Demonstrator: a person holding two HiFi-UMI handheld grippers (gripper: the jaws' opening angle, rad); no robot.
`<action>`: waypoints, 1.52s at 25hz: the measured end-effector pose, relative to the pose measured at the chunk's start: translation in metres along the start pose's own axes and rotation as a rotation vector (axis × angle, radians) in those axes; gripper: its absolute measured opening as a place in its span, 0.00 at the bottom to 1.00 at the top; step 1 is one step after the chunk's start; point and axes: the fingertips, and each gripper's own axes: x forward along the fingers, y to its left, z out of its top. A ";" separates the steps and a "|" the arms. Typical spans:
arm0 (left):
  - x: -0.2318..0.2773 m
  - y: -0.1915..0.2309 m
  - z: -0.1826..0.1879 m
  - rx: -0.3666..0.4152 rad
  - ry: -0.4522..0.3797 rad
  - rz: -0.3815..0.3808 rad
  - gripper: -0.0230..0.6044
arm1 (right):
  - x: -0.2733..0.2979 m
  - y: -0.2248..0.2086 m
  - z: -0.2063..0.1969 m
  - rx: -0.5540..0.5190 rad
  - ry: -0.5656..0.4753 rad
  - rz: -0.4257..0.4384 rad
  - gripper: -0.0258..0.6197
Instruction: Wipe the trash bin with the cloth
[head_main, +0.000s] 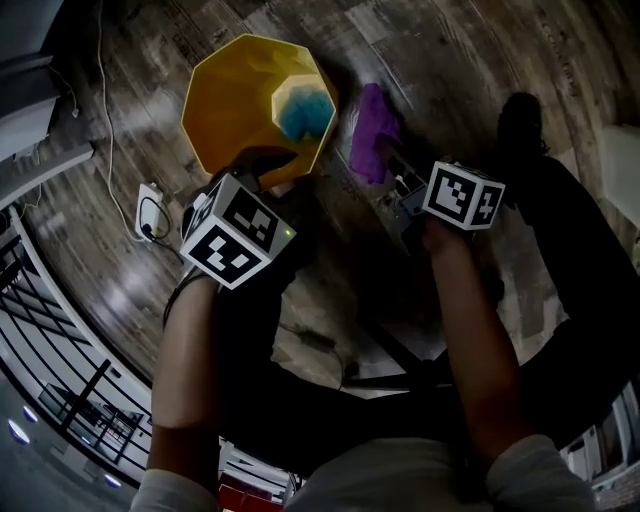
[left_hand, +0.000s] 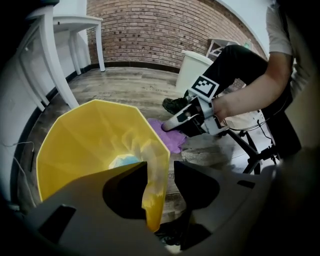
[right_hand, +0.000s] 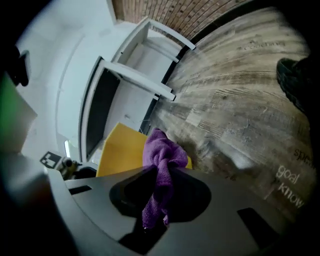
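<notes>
A yellow trash bin (head_main: 240, 100) stands on the wood floor with something blue (head_main: 305, 115) in its bottom. My left gripper (head_main: 262, 165) is at the bin's near rim. In the left gripper view its jaws (left_hand: 160, 172) stand open astride the bin's wall (left_hand: 155, 185), with a gap on the right side. My right gripper (head_main: 385, 155) hovers just right of the bin, shut on a purple cloth (head_main: 372, 130). In the right gripper view the cloth (right_hand: 160, 165) hangs bunched between the jaws (right_hand: 161, 182), with the bin (right_hand: 120, 150) behind it.
A white power adapter with a cable (head_main: 150, 212) lies on the floor left of the bin. A black shoe (head_main: 520, 120) is at the right. White table legs (left_hand: 55, 60), a white bin (left_hand: 192, 70) and a brick wall stand farther back.
</notes>
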 end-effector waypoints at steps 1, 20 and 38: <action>0.001 0.000 -0.001 -0.003 0.005 0.001 0.31 | -0.005 0.007 -0.001 0.032 -0.024 0.031 0.15; 0.004 0.004 0.016 -0.003 -0.016 0.011 0.10 | -0.011 0.104 -0.007 -0.065 -0.015 0.318 0.15; 0.000 0.010 0.021 -0.034 -0.033 0.022 0.10 | 0.070 0.005 -0.019 -0.183 0.182 0.052 0.15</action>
